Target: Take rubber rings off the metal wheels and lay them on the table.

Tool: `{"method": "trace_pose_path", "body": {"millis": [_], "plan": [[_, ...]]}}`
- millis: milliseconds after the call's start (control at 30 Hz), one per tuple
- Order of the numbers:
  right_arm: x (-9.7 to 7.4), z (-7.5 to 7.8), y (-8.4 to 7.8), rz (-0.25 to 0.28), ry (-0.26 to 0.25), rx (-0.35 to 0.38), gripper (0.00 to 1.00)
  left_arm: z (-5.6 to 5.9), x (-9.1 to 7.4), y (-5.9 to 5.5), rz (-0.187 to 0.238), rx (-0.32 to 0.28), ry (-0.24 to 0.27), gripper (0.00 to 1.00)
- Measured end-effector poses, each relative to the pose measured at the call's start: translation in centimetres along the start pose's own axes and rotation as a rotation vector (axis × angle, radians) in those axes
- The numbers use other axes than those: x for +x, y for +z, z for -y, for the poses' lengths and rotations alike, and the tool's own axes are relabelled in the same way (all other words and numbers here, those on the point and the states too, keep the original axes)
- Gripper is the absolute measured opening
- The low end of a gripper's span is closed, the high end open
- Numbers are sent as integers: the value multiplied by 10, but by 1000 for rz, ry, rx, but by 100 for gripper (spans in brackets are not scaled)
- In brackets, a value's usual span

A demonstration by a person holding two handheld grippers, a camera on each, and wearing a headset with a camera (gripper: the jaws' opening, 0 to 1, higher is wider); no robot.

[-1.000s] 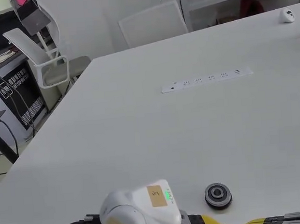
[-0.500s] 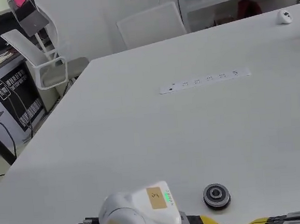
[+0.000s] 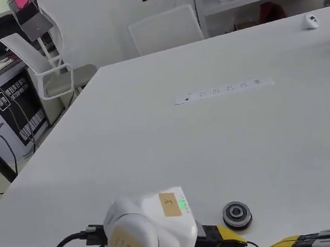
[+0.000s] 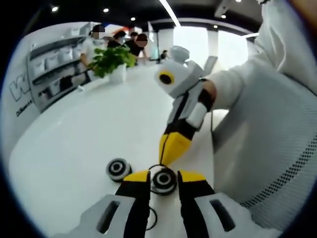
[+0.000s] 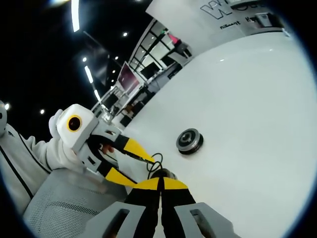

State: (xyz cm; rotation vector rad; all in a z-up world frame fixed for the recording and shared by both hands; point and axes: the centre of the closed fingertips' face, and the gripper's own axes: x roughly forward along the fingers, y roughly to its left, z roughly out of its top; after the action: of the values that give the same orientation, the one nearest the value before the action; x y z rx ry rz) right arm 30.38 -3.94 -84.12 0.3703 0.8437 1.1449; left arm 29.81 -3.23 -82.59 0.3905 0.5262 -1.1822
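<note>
Our left gripper (image 4: 164, 177) grasps a metal wheel (image 4: 164, 181). Our right gripper (image 5: 161, 182) is clenched, seemingly pinching its half-hidden rubber ring (image 5: 158, 158). A second wheel (image 5: 189, 140) lies just ahead.

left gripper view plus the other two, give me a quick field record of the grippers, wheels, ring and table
left gripper: shut on the held wheel, one jaw each side
right gripper: jaws together, apparently pinching the rubber ring
rubber ring: thin black loop at the held wheel, looks partly pulled off, not yet laid down
free wheel: flat on the table, apart from both grippers
table: white, power strip lying farther back
</note>
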Motion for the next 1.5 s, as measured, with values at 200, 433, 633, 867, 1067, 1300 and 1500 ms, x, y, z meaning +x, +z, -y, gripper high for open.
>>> {"method": "trace_pose_path", "body": {"millis": [200, 433, 633, 867, 1067, 1300, 1500], "plan": [[-7, -3, 2, 14, -10, -3, 0, -5, -19, 29, 101, -46, 9, 33], [-15, -8, 2, 15, -19, -16, 0, -10, -46, 48, 163, -72, 44, 49], [-24, -18, 9, 49, 7, 11, 0, -13, -73, 52, 192, -68, 95, 56], [-33, -23, 20, 81, 7, 7, 0, -20, -102, 37, 135, -45, 154, 72], [-32, -29, 25, 86, 10, -7, 0, -27, -130, 35, 150, -59, 221, 75], [-30, -36, 36, 78, 28, -35, 0, -27, -160, 23, 138, -70, 299, 84], [-26, -44, 51, 67, 45, -75, 0, -23, -179, 12, 153, -113, 352, 85]]}}
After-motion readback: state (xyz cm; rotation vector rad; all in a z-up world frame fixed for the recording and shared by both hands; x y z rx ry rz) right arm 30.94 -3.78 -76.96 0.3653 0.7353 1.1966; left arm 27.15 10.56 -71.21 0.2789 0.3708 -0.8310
